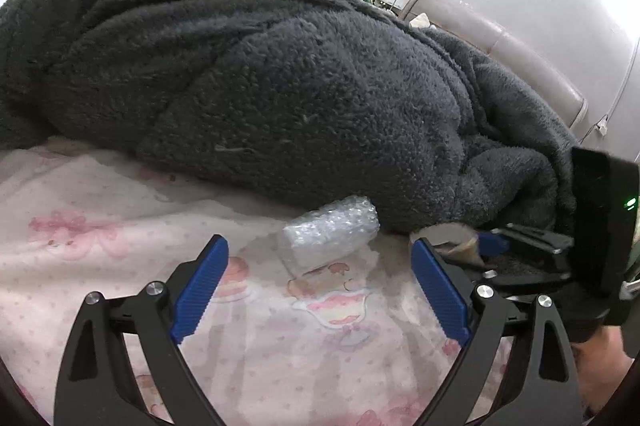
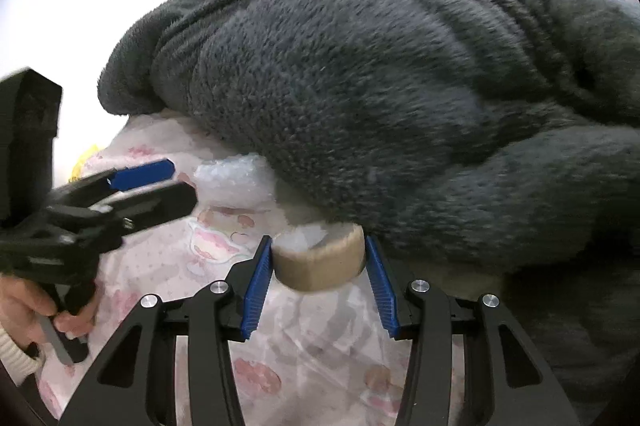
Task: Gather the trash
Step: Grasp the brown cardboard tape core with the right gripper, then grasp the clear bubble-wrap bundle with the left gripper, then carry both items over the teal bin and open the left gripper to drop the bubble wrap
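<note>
The right gripper (image 2: 319, 264) clamps a brown tape roll (image 2: 320, 266) under the grey fleece blanket (image 2: 380, 98); the left gripper (image 1: 320, 266), jaws apart, faces bubble wrap (image 1: 330, 232) at lower centre.

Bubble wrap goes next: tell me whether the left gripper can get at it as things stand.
Probably yes. The left gripper has its jaws open, pointing at the bubble wrap with only bare sheet between; the grey blanket crowds its far side.

Bubble wrap (image 1: 330, 232) lies on bedsheet (image 1: 120, 210), before blanket (image 1: 280, 86).
</note>
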